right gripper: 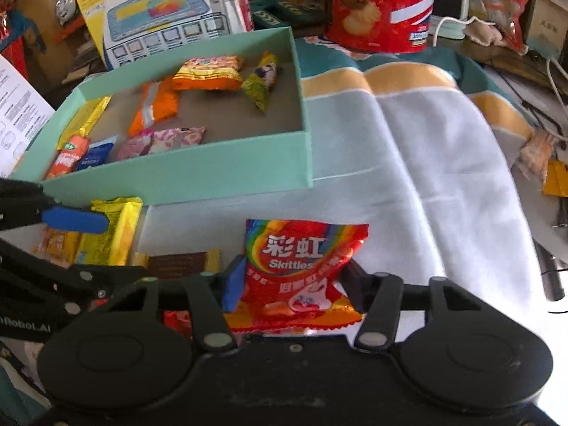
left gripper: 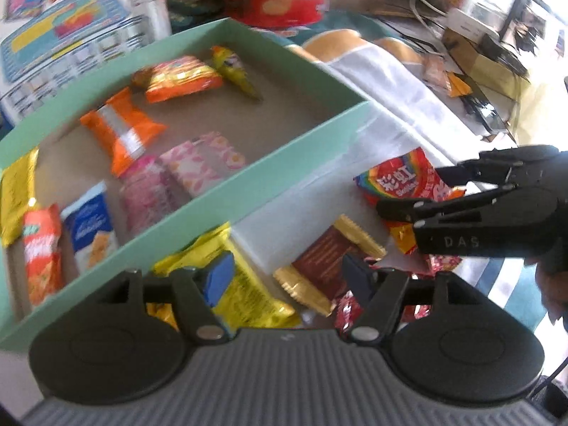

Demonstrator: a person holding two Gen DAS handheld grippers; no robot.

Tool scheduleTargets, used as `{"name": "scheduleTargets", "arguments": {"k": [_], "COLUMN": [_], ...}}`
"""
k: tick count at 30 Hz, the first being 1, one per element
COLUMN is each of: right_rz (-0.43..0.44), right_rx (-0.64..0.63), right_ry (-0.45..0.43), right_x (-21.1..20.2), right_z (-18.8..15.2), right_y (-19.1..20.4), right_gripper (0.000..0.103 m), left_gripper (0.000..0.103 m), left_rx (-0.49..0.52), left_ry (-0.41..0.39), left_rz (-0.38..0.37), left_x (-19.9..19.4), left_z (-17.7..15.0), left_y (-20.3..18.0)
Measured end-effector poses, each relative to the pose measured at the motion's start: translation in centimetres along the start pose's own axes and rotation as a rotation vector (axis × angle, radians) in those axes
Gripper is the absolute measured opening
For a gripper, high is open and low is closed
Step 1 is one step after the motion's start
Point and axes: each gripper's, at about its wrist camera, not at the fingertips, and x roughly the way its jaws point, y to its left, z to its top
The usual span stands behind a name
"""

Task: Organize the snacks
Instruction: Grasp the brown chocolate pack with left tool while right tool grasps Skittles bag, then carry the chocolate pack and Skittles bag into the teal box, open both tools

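A mint green box holds several snack packets. My right gripper has its jaws around a red Skittles bag, pads at the bag's sides; it also shows in the left wrist view over the bag. My left gripper is open and empty above a yellow packet and a brown-and-gold packet lying beside the box. In the right wrist view the left gripper's blue fingertip hovers over the yellow packet.
A pale cloth covers the table to the right of the box. A red biscuit tin and a toy carton stand behind the box. Cables and cardboard boxes lie at the far right.
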Motion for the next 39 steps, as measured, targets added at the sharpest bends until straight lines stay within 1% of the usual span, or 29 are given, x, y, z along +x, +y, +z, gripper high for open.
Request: {"name": "scheduleTargets", "arguments": {"k": [2,5,6,8,10,12,13,15,17,20,24,28,33,36,39], "right_rz": [0.009,0.028,0.033,0.041,0.042,0.046,0.047,0.048,0.059,0.084,0.106,0.142,0.219,0.258,0.29], "right_rx": [0.048,0.093,0.102,0.111,0.116,0.125,0.124,0.11,0.103,0.113,0.145,0.159,0.156,0.13,0.124], "right_ry": [-0.006,-0.019,-0.022,-0.033,-0.043,-0.054,-0.058,-0.063,-0.061,-0.059,-0.08,-0.12,-0.17,-0.194,-0.186], "right_x": [-0.2,-0.4,-0.4,-0.6,-0.5,-0.5,-0.5,-0.6,-0.5,-0.9,-2.1,-4.1,-5.7,-5.5,-4.4], "right_z": [-0.3,-0.8,-0.9,-1.2,-1.3,-1.2,-1.2,-1.2,-1.2,-1.2,-0.8,0.5,4.3,7.4,9.9], "right_y": [-1.8,-3.5,-3.7,-4.2,-4.2,-4.3,-4.2,-4.0,-3.7,-3.8,-4.2,-4.4,-4.1,-3.1,-2.2], "right_gripper": [0.054,0.054,0.055,0.055,0.055,0.055,0.055,0.054,0.053,0.052,0.052,0.052,0.052,0.052,0.052], "left_gripper": [0.067,0.066,0.066,0.062,0.048,0.039,0.037,0.037,0.036,0.036,0.036,0.037,0.037,0.037,0.037], "left_rx": [0.064,0.143,0.158,0.164,0.142,0.103,0.069,-0.019,-0.073,-0.105,-0.128,-0.15,-0.209,-0.226,-0.241], "left_ry": [0.015,0.067,0.079,0.075,0.075,0.068,0.063,0.053,0.046,0.044,-0.001,-0.054,-0.147,-0.172,-0.188], "left_rz": [-0.007,-0.009,-0.008,-0.026,-0.043,-0.043,-0.039,-0.03,-0.024,-0.027,-0.044,-0.036,0.001,0.036,0.08], "left_x": [0.8,2.5,2.9,2.9,3.0,3.0,3.1,3.2,2.9,2.4,0.3,-1.9,-4.1,-4.1,-3.3], "left_z": [0.4,0.7,0.7,0.8,1.1,1.5,1.7,1.8,1.5,1.1,1.2,1.8,4.3,5.8,7.4], "left_y": [-1.1,-2.3,-2.6,-2.7,-2.6,-2.6,-2.5,-2.1,-1.8,-1.7,-1.6,-0.7,1.1,2.3,3.7]}}
